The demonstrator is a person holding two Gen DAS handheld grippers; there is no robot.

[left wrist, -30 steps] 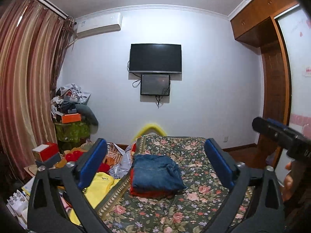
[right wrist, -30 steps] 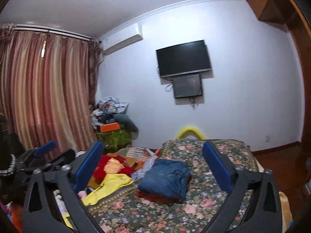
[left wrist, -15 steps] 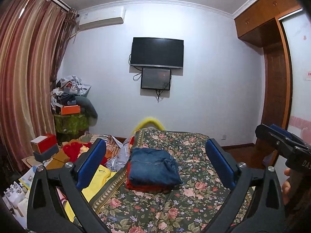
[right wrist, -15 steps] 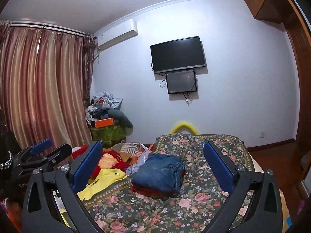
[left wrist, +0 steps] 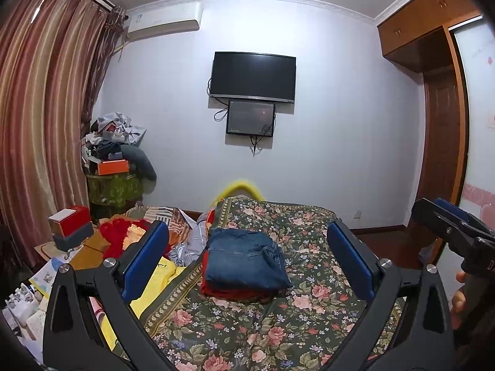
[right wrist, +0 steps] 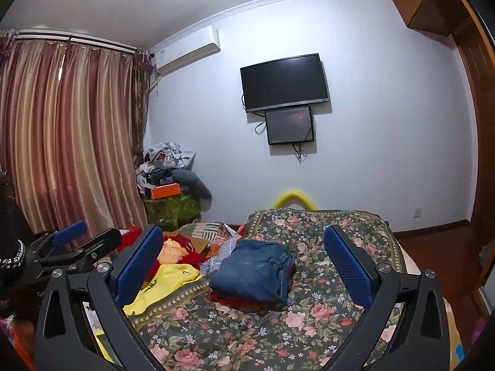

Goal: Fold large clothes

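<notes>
A folded pair of blue jeans (left wrist: pixel 244 259) lies on top of a folded red garment (left wrist: pixel 235 292) on the floral bedspread (left wrist: pixel 278 327); the jeans also show in the right wrist view (right wrist: pixel 255 273). A yellow garment (left wrist: pixel 154 281) lies loose at the bed's left edge, beside a red one (left wrist: pixel 119 236). My left gripper (left wrist: pixel 247 262) is open and empty, held above the bed short of the stack. My right gripper (right wrist: pixel 244 266) is open and empty too. Each gripper shows at the edge of the other's view.
Loose clothes and boxes (left wrist: pixel 71 225) crowd the floor left of the bed. A cluttered stand (left wrist: pixel 114 182) sits in the corner by the curtains (left wrist: pixel 40 142). A TV (left wrist: pixel 252 75) hangs on the far wall. A wooden wardrobe (left wrist: pixel 433 123) stands at right.
Both grippers have tilted down and drawn slightly nearer the bed, so the folded stack sits lower and larger between the fingers. Both stay open and empty.
</notes>
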